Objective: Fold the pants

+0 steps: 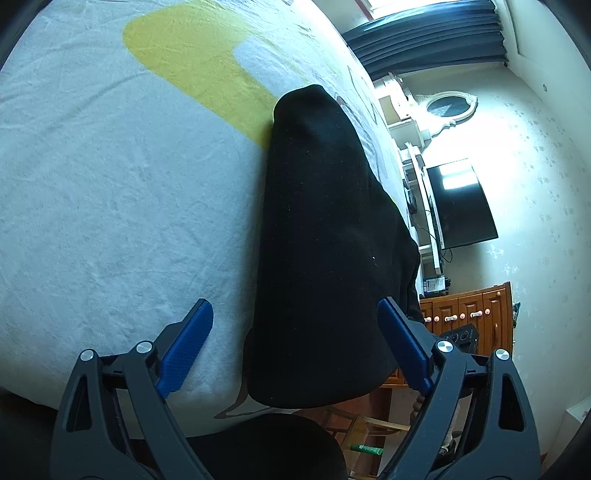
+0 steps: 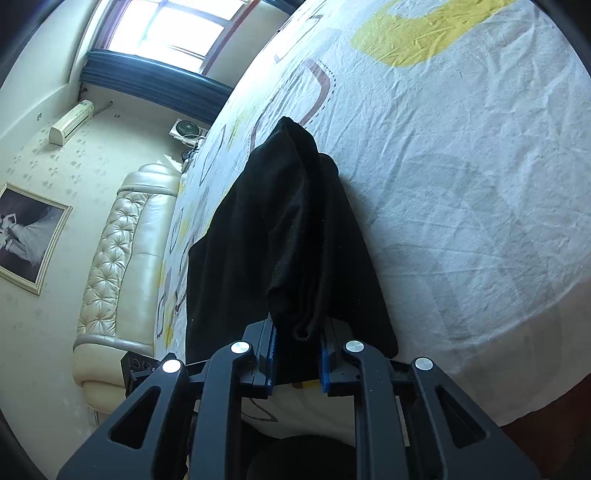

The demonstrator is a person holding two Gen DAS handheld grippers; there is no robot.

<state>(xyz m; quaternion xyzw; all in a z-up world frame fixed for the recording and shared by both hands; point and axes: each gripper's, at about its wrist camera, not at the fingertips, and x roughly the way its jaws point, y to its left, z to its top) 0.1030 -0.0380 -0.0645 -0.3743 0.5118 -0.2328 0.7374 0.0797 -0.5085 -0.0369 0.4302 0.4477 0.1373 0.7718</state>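
Note:
Black pants (image 1: 317, 236) lie folded lengthwise on the bed sheet (image 1: 110, 206), running away from me toward the far edge. My left gripper (image 1: 295, 325) is open, its blue fingers (image 1: 188, 343) spread to either side of the near end of the pants, which hangs over the bed edge. In the right wrist view the pants (image 2: 258, 236) show again, with one layer lifted into a ridge. My right gripper (image 2: 297, 350) is shut on a bunched fold of the black fabric and holds it up off the sheet (image 2: 461, 184).
The bed sheet is white with yellow and brown patterns. A padded cream headboard (image 2: 122, 258) is at the left in the right wrist view. A wooden cabinet (image 1: 469, 317), a dark TV screen (image 1: 461, 206) and a window with dark curtains (image 1: 424, 33) lie beyond the bed.

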